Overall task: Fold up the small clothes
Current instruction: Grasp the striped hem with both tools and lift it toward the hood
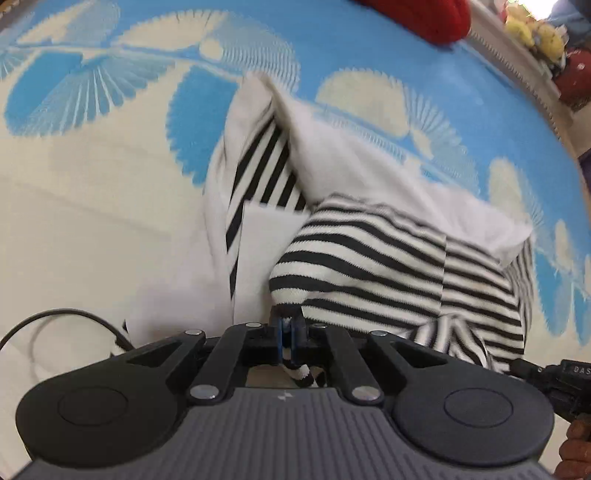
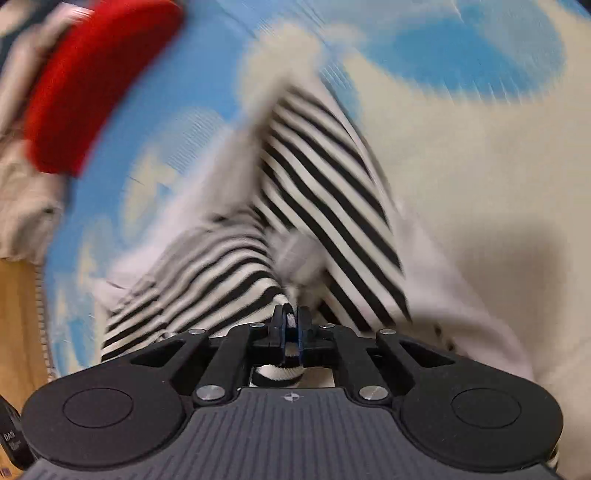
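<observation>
Striped cloth fills both grips: the left gripper (image 1: 290,328) and right gripper (image 2: 291,319) each clench an edge of the shirt (image 1: 369,266) lying bunched on the blue blanket (image 1: 332,48), mid-fold. Next, I judge: lay it flat.

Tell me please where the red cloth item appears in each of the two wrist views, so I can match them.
Left wrist view: the red cloth item is at the top edge, right of centre, cut off by the frame.
Right wrist view: it fills the upper left corner, blurred.
Shared landmark: the striped black-and-white garment lying on the blue and cream blanket, in the middle of both views.
</observation>
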Demonstrator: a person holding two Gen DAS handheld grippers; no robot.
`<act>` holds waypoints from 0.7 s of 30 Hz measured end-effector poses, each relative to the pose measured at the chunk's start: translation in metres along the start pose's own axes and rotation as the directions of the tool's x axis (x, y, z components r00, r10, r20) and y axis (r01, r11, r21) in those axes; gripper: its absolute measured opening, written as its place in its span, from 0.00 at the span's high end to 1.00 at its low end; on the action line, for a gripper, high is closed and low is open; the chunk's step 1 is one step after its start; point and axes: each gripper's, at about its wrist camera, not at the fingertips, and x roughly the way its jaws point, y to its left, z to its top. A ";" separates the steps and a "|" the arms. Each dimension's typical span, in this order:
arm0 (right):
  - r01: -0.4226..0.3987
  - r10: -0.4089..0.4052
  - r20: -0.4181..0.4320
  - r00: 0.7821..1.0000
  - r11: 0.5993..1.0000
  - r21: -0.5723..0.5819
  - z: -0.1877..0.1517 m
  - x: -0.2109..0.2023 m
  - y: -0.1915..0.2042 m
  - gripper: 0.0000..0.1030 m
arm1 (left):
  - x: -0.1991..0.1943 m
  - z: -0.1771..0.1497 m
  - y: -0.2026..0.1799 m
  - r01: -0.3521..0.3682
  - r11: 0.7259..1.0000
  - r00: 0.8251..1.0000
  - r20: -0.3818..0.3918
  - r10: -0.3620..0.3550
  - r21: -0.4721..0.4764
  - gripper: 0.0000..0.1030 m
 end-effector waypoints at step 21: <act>-0.185 0.174 -0.070 0.982 0.961 -0.206 -0.006 0.012 0.038 0.95 | -0.034 -0.002 -0.018 0.103 0.989 0.978 0.170 -0.121 0.106 0.99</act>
